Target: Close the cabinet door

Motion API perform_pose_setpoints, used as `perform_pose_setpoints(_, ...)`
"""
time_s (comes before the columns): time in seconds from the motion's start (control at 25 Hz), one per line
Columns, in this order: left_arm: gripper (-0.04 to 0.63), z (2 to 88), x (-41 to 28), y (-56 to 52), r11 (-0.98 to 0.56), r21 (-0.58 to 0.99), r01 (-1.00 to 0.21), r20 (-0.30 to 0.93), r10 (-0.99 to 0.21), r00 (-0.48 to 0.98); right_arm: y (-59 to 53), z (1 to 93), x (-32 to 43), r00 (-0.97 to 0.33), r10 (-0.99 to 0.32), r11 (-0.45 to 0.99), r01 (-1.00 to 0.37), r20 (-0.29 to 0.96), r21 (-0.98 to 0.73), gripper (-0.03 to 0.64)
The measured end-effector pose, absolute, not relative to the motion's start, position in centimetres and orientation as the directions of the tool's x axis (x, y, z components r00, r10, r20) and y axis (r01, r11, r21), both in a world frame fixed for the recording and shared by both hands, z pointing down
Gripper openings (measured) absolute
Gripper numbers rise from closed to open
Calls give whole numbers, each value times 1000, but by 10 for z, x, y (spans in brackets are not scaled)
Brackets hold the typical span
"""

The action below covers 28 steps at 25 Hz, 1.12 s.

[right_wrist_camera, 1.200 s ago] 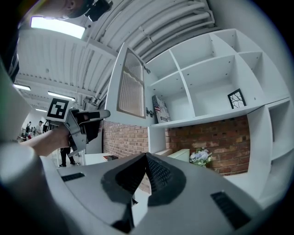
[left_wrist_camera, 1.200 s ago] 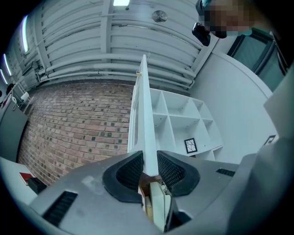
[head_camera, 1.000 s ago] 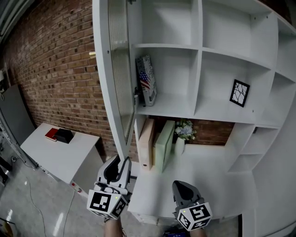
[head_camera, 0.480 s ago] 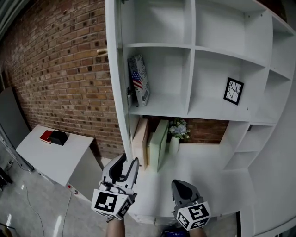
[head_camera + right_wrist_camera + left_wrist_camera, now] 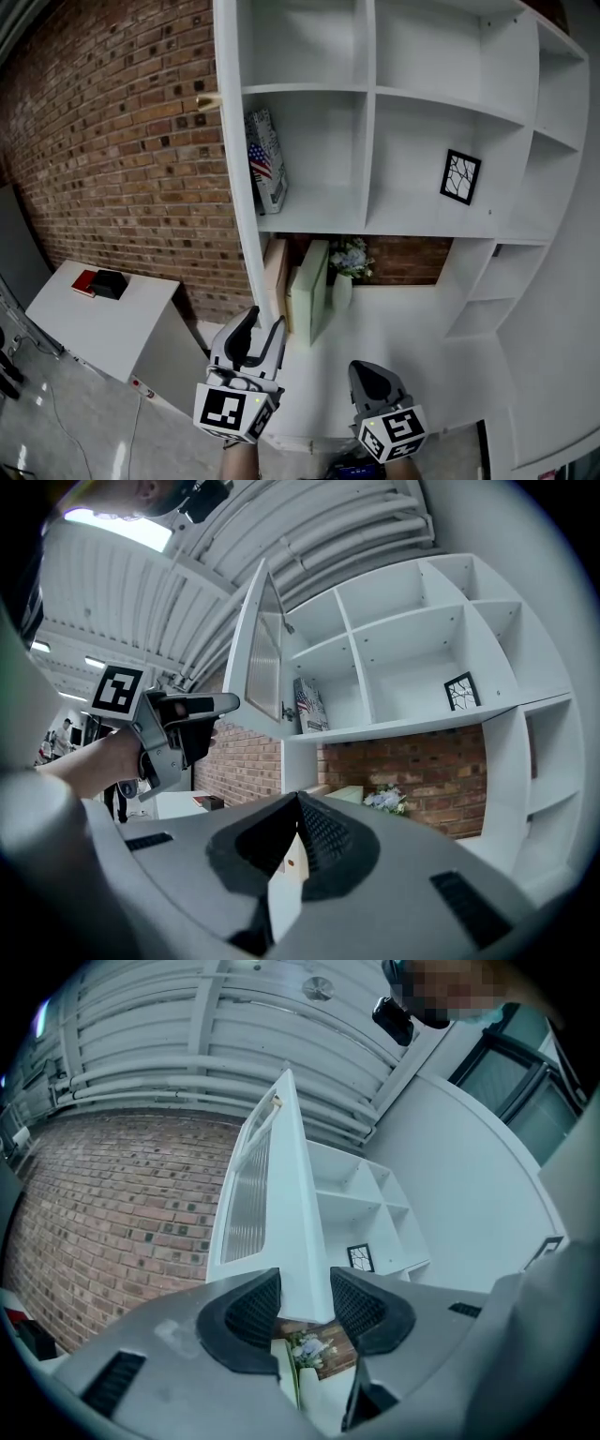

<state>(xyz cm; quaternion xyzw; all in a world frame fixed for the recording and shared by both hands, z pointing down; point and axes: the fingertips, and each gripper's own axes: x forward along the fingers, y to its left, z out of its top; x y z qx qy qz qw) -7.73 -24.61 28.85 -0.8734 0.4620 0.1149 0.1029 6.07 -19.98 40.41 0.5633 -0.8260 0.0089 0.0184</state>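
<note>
Your left tool point(image 5: 255, 322) has just been opening its jaws, with the cabinet door point(image 5: 232, 178) edge loose between them. The door sits edge-on, left of centre. The right tool point(image 5: 368, 377) has its jaws together.

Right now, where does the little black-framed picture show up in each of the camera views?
Head view: framed picture right of centre, upper half.
Left gripper view: small, just right of and below centre.
Right gripper view: right side, just above mid-height.
Shared landmark: white flowers, below-left of it everywhere.
</note>
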Motion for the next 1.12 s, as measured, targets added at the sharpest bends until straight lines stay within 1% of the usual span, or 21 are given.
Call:
perform_pose_setpoints(0.36,178,280,-54,-249,-568,-79,-819,-327,-761,560,-203,407,71,-346,-937,346,-938,46,9,2)
perform_pose_setpoints(0.64,190,280,-36,-254,-567,-98,-818,-346,-751,562,-203,417,90,-296,-953,297,-955,67,3,2)
perform_pose_setpoints(0.88,190,281,-11,-264,-616,-119,-779,-324,-717,617,-209,420,109,-254,-964,254,-967,71,-10,2)
perform_pose_setpoints(1.12,189,278,12,-278,-635,-132,-761,-318,-700,639,-213,418,126,-219,-973,219,-976,72,-16,2)
